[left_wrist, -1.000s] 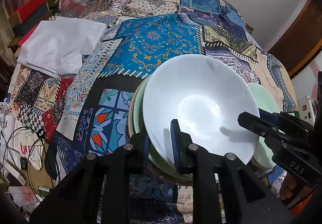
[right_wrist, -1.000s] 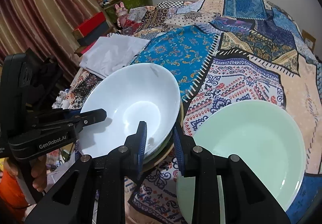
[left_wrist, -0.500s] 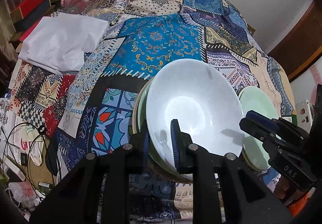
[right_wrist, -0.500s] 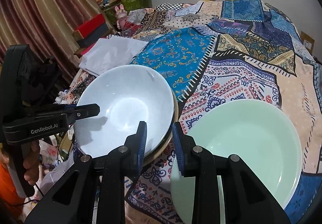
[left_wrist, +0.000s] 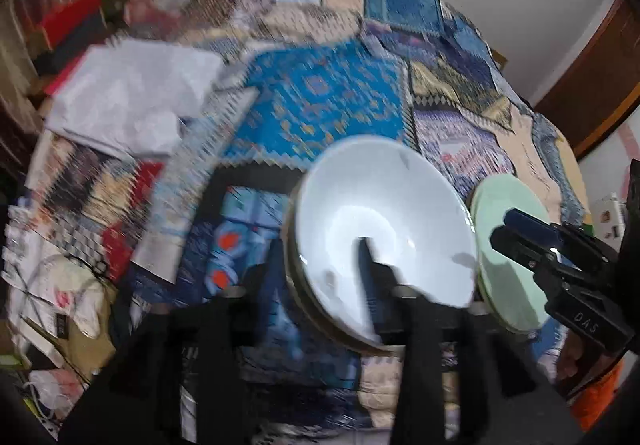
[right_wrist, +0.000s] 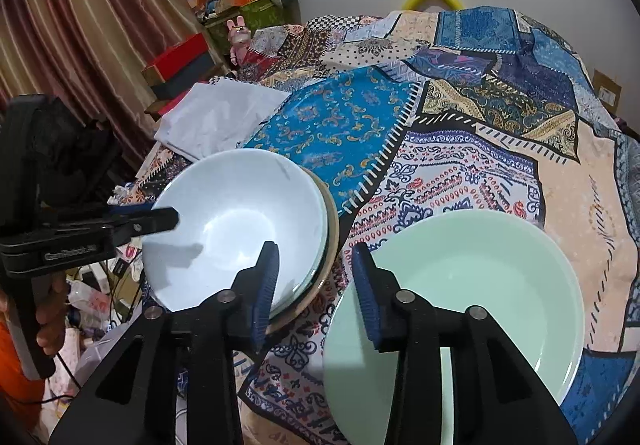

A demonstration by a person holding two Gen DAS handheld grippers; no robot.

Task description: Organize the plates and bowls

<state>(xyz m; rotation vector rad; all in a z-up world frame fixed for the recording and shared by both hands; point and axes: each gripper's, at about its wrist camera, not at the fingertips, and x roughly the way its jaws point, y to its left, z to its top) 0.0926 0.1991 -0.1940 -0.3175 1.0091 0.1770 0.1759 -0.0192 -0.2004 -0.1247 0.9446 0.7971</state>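
A white bowl (left_wrist: pixel 380 221) (right_wrist: pixel 236 221) sits on top of a stack of bowls and plates on the patchwork quilt (right_wrist: pixel 460 149). A pale green plate (right_wrist: pixel 472 285) (left_wrist: pixel 508 245) lies just right of the stack. My left gripper (left_wrist: pixel 320 269) (right_wrist: pixel 168 219) is opening: its fingers straddle the bowl's near-left rim without pressing on it, and this view is blurred. My right gripper (right_wrist: pixel 316 277) (left_wrist: pixel 504 233) is opening too. One finger stands over the bowl's right rim, the other over the green plate's edge, with mostly quilt between them.
A folded white cloth (right_wrist: pixel 216 117) (left_wrist: pixel 132 101) lies on the quilt to the back left. Red and dark boxes (right_wrist: pixel 180 61) and clutter stand beyond the bed's left edge by a curtain. Cables and bags litter the floor at lower left. A hand (right_wrist: pixel 48 325) holds the left gripper.
Both grippers' jaws have spread apart and let go of the white bowl's rim. The bowl now rests flatter on the stack. The left wrist view has gone blurry.
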